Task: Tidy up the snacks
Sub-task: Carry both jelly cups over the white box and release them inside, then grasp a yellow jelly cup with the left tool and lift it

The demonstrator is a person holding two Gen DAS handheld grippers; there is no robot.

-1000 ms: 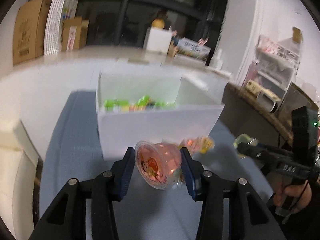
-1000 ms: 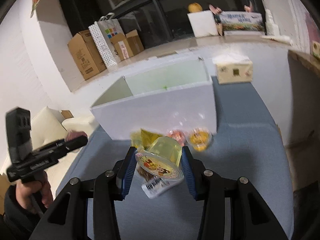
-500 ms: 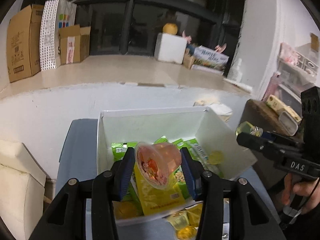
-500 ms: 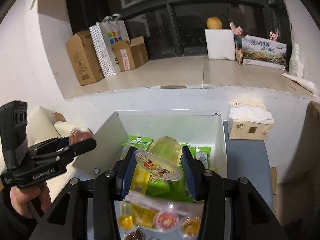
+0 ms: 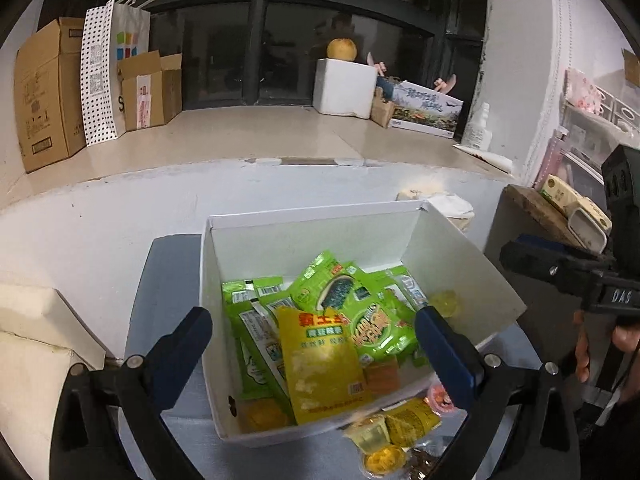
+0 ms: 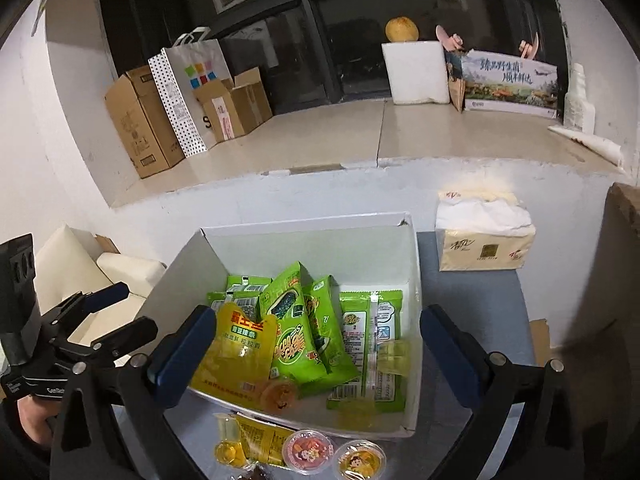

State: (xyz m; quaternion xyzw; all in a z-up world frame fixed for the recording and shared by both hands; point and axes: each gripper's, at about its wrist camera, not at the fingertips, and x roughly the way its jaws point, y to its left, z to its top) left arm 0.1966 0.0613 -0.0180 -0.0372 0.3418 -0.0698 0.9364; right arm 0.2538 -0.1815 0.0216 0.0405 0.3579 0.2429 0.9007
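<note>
A white box (image 5: 304, 236) (image 6: 308, 240) on the blue table holds green snack packets (image 5: 340, 296) (image 6: 296, 320), a yellow pouch (image 5: 320, 360) (image 6: 236, 344) and jelly cups: an orange one (image 6: 278, 394) and a yellow one (image 6: 394, 354) (image 5: 444, 304). My left gripper (image 5: 316, 344) is open and empty above the box's near edge. My right gripper (image 6: 316, 344) is open and empty above the box. More jelly cups (image 6: 308, 450) (image 5: 384, 460) and a yellow packet (image 6: 260, 440) lie on the table in front of the box.
A tissue box (image 6: 484, 240) stands on the table right of the white box. A cream sofa (image 6: 92, 268) lies to the left. A ledge behind holds cardboard boxes (image 6: 136, 120), a paper bag (image 6: 188, 92) and a white foam box (image 6: 416, 72).
Both grippers rose over the white box and opened. The pink jelly cup left the left gripper and the yellow jelly cup left the right gripper; both now lie in the box.
</note>
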